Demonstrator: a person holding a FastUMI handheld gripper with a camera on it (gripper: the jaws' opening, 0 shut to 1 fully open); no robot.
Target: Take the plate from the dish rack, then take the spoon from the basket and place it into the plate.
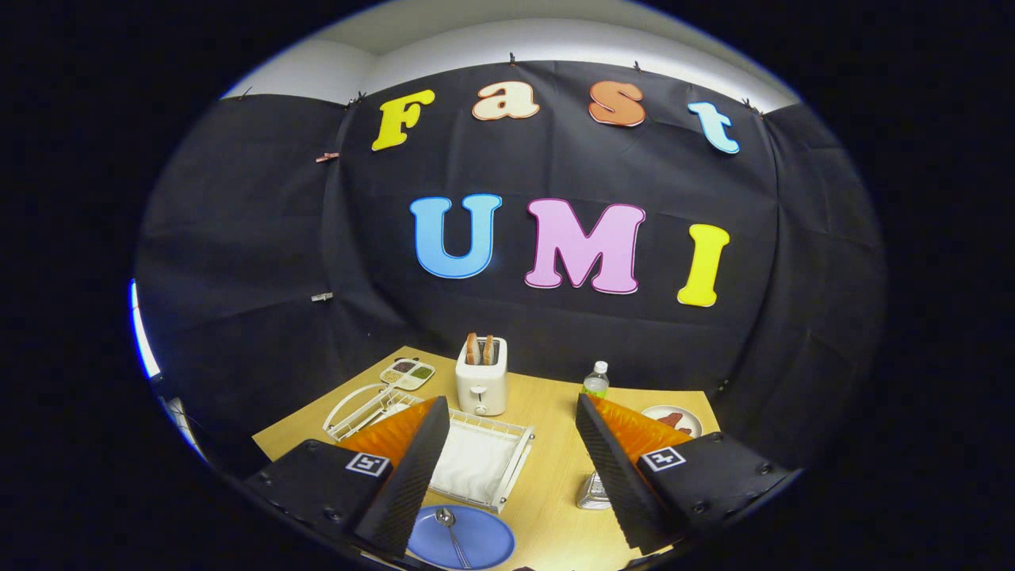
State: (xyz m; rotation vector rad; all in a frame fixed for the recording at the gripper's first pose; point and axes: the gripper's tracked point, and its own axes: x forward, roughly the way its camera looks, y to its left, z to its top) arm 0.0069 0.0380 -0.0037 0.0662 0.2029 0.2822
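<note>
- We see the spoon [450, 533] lying in the blue plate [484, 543], bowl end toward the rack and handle running back toward us.
- The plate sits flat on the counter [555, 476], low between the fingers and closer to the left one, whose tip covers part of its rim.
- We see the gripper [507, 476] with its fingers spread wide apart and nothing held between them; neither finger touches the spoon.
- Just beyond the plate stands the white wire rack [507, 456], touching or nearly touching the plate's far edge; a white cloth or liner lies inside it, and the left finger hides its left part.
- A white wire loop [349, 404] shows to the left of the rack, partly behind the left finger; we cannot tell whether it belongs to the rack.
- By the right finger, a small metal mesh basket [592, 493] stands on the counter, mostly hidden by that finger.
- Behind the rack stands a white toaster [481, 385] with two slices of toast upright in its slots.
- Left of the toaster lies a small divided tray [407, 373] with dark and green fillings.
- Farther right stands a water bottle [595, 381], and beyond the right finger a white plate with reddish food [674, 420].
</note>
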